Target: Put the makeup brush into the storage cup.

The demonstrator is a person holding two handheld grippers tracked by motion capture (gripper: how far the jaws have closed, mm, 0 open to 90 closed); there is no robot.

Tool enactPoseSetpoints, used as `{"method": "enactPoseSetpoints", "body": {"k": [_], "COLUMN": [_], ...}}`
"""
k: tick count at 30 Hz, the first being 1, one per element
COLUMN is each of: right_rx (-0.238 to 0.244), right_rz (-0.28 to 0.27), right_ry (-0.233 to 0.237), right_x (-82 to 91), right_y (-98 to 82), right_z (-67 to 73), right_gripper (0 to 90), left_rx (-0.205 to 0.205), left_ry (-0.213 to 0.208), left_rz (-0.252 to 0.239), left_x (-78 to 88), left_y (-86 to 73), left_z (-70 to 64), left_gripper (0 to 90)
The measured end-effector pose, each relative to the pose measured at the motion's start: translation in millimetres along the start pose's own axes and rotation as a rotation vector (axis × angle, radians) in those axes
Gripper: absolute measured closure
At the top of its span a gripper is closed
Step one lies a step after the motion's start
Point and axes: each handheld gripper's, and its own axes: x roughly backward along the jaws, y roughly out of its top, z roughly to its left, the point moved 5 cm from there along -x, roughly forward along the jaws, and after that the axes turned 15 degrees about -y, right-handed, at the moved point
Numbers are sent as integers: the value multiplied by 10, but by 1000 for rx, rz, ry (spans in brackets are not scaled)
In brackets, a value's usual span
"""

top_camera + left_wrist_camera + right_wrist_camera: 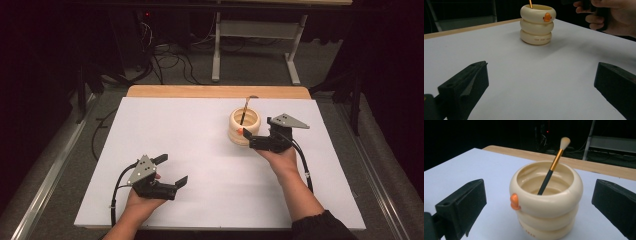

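A cream cup (245, 127) shaped like three stacked rings stands on the right half of the white table (200, 150), directly in front of the right tool (255, 141), whose jaws are spread wide on either side of it without touching. A small orange bump (514, 201) sticks out from its top ring, facing that tool. Inside leans a brush (552, 165) with a dark handle, gold ferrule and pale soft tip; its lower end is hidden in the glossy bowl. The left tool (170, 170) rests near the table's front left, well apart from the cup, jaws also wide apart. Small lettering (543, 39) on the bottom ring is too fine to read.
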Motion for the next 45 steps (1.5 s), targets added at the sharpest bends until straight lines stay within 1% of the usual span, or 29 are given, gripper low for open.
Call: {"method": "enactPoseSetpoints", "body": {"k": [2,4,8,10,15,19,23,26,28,29,31,33,36,39,43,45], "right_rx": [9,22,28,29,48,44,28,20,14,10,25,38,38,43,31,41], "right_rz": [5,11,4,3,3,-11,-14,-32,-35,-33,-41,-60,-66,-63,-62,-62], "right_ry": [2,-5,-13,-8,-6,-8,-6,-12,-15,-6,-6,0,11,16,18,16], "right_x": [53,112,228,288,467,624,731,811,859,873,904,914,910,910,907,899], "right_y": [-35,-84,-174,-213,-331,-429,-524,-594,-660,-682,-711,-698,-687,-699,-697,-699], "right_z": [-13,-34,-75,-93,-145,-208,-265,-319,-346,-347,-329,-312,-287,-285,-280,-274], "right_gripper": [9,9,9,9,9,9,9,9,9,9,9,9,9,9,9,9], "left_rx": [1,1,5,5,4,6,9,12,12,12,12,13,11,3,0,0], "left_ry": [1,3,8,9,11,14,15,15,18,18,17,18,20,15,14,14], "left_rz": [1,3,1,4,7,9,10,13,14,13,12,16,19,18,21,19], "left_x": [0,1,0,1,-4,-10,-11,-11,-12,-14,-19,-29,-34,-29,-25,-22], "left_y": [-1,-3,-6,-9,-14,-19,-24,-31,-33,-31,-31,-36,-38,-31,-33,-31], "left_z": [3,7,12,14,17,19,19,16,16,16,16,22,18,-3,-6,-6], "left_gripper": [2,2,2,2,2,2,2,2,2,2,2,2,2,2,2,2]}}
